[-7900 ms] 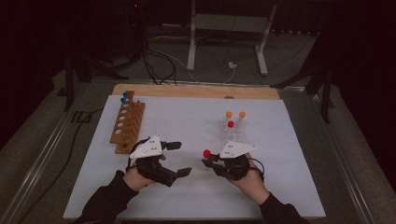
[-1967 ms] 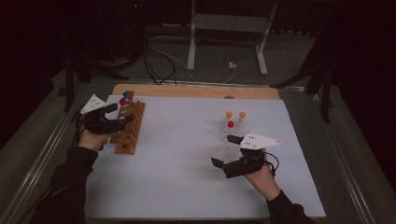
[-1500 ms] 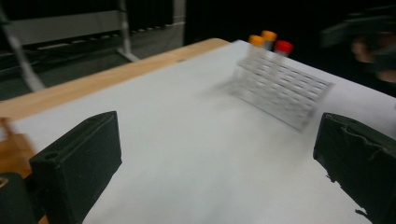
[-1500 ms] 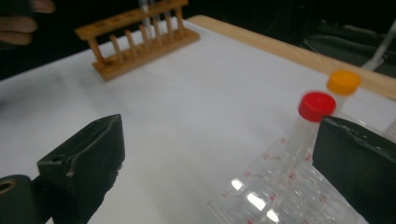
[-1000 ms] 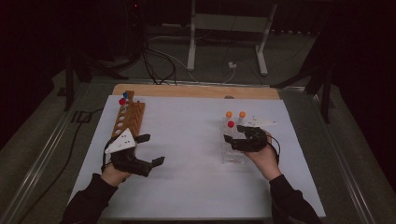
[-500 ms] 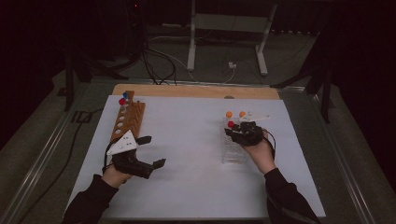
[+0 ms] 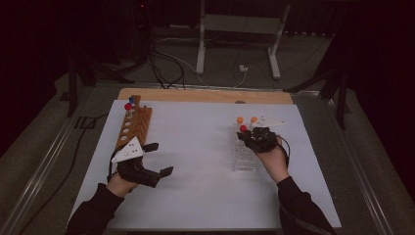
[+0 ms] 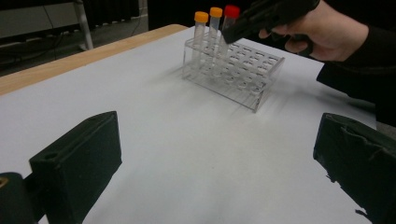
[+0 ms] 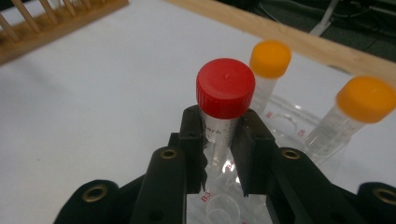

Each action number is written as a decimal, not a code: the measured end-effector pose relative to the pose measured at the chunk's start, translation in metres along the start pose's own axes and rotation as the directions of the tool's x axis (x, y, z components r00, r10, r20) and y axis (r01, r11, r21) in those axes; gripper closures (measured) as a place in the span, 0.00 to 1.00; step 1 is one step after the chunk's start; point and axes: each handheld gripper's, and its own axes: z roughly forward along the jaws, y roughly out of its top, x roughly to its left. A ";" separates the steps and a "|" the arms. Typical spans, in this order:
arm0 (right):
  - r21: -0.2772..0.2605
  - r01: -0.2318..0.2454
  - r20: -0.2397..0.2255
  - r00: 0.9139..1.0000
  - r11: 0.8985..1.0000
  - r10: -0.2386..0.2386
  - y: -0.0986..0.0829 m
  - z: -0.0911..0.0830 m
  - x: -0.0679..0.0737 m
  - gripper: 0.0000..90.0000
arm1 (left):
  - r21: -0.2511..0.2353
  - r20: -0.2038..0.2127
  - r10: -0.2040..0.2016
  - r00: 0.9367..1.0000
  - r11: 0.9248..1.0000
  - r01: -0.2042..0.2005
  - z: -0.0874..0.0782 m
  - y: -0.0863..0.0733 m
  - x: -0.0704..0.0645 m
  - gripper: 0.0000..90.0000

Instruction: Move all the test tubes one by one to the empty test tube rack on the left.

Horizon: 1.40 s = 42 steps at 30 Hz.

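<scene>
One white worktop (image 7: 205,161) spans the frame's middle. At left centre lies my wooden rack (image 7: 133,128); right of centre stands the clear tube rack (image 7: 244,155). My left gripper (image 7: 155,160) hovers lower left, jaws spread wide. My right gripper (image 9: 224,140) clamps the red-capped tube (image 9: 225,95) standing beside two orange-capped tubes (image 9: 270,63).

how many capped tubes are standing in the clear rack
3: red-capped tube between the right gripper jaws, two orange-capped tubes beside it, all in the clear rack.
</scene>
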 end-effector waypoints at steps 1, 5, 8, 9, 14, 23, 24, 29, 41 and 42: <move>-0.006 0.005 0.004 1.000 1.000 -0.005 0.001 -0.002 0.000 0.82 | 0.002 -0.001 0.000 1.000 1.000 0.000 0.000 0.000 0.000 0.02; -0.037 0.010 0.008 1.000 0.999 -0.010 0.006 -0.013 0.002 0.82 | 0.004 0.005 0.004 1.000 1.000 -0.004 0.000 0.001 -0.001 0.02; -0.061 0.023 0.012 1.000 0.998 -0.023 0.011 -0.021 0.004 0.82 | 0.003 0.007 0.004 1.000 1.000 -0.004 -0.001 0.001 -0.001 0.02; -0.069 0.026 0.011 1.000 0.997 -0.025 0.012 -0.024 0.005 0.83 | 0.002 0.006 0.005 1.000 1.000 -0.005 -0.001 0.001 -0.001 0.02; -0.104 0.048 -0.010 0.999 0.993 -0.049 0.019 -0.035 0.013 0.82 | -0.008 0.013 0.009 1.000 1.000 -0.009 -0.001 0.003 -0.004 0.02; -0.104 0.081 -0.090 0.992 0.991 -0.091 0.020 -0.036 0.036 0.83 | 0.002 0.034 0.016 0.999 1.000 -0.017 0.001 0.006 -0.008 0.02; -0.099 0.090 -0.100 0.990 0.991 -0.100 0.019 -0.035 0.040 0.83 | 0.001 0.034 0.018 0.999 1.000 -0.018 0.001 0.006 -0.010 0.02; -0.073 0.118 -0.163 0.978 0.990 -0.129 0.016 -0.027 0.057 0.83 | 0.002 0.064 0.028 0.998 1.000 -0.028 0.003 0.010 -0.016 0.02; -0.022 0.193 -0.273 0.943 0.981 -0.192 0.006 -0.012 0.095 0.83 | 0.007 0.088 0.058 0.994 0.998 -0.058 0.011 0.023 -0.029 0.02; -0.020 0.197 -0.280 0.940 0.980 -0.194 0.005 -0.011 0.097 0.83 | 0.001 0.097 0.057 0.994 0.998 -0.058 0.012 0.024 -0.030 0.02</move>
